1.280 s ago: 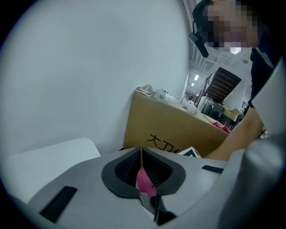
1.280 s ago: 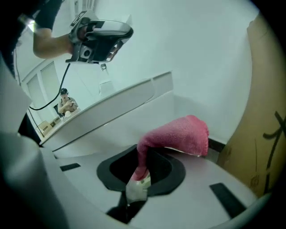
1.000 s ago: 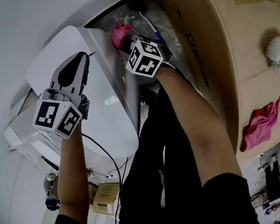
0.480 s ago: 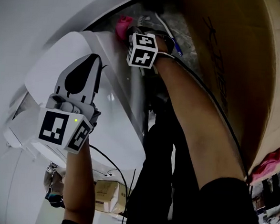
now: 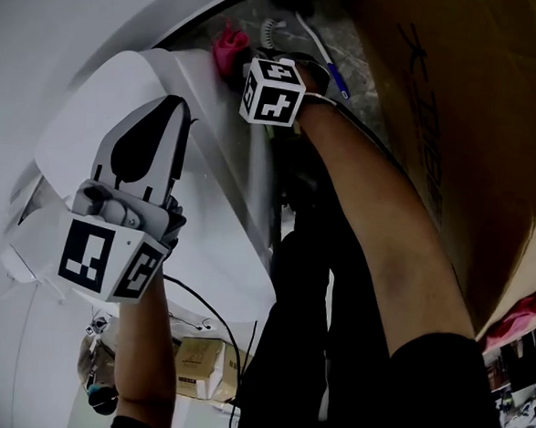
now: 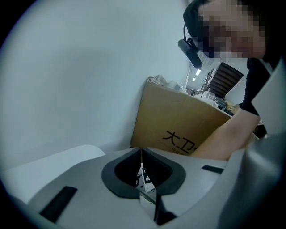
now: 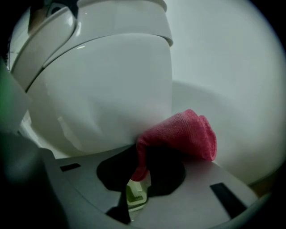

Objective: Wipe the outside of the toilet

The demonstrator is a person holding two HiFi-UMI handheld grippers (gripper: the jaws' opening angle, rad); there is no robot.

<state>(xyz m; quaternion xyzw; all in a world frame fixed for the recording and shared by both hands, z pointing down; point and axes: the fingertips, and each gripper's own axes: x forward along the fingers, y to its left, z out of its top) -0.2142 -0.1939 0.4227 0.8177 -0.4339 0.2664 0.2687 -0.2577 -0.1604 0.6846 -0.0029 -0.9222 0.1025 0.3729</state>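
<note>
Against glossy white toilet [image 7: 103,89], bunched pink cloth [image 7: 178,134]

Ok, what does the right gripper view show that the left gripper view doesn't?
Only the right gripper view: the right gripper with its fingers shut on a pink cloth, low beside the white toilet. Only the left gripper view: the left gripper shut with nothing between its fingers, a printed cardboard box and the person's forearm. Both: closed grey fingers in the foreground and a plain pale surface behind.
</note>
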